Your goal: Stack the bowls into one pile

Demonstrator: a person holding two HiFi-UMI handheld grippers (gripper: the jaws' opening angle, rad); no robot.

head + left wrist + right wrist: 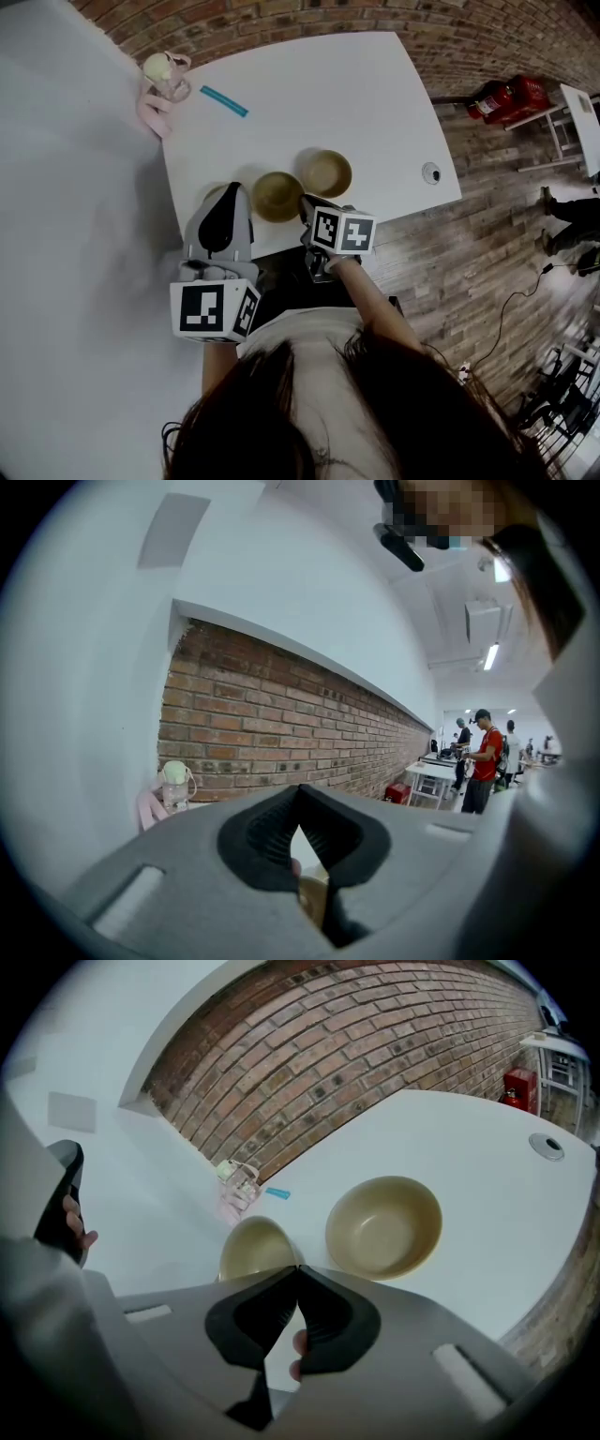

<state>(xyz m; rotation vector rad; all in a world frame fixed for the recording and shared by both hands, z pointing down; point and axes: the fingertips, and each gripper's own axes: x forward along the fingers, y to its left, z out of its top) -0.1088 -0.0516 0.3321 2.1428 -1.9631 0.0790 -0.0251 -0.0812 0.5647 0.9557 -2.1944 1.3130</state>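
Closed right tongs (298,1267) sit just behind the round tan bowl (253,1246), so I'd lead with them; left tongs (300,787) also closed.

Three tan bowls are on one white table (356,94): the right bowl (325,172), the middle bowl (277,196) and the left bowl (212,194), of which only a sliver of rim shows. There are two grippers, the left gripper (300,789) and the right gripper (298,1269), and two marker cubes, the left cube (214,309) and the right cube (342,231). The table also carries one blue strip (223,100), one bottle (164,77) with a pale lid and pink strap, and one round grommet (431,172). One red object (506,98) lies on the floor. Far off in the left gripper view stand at least three people (484,761)
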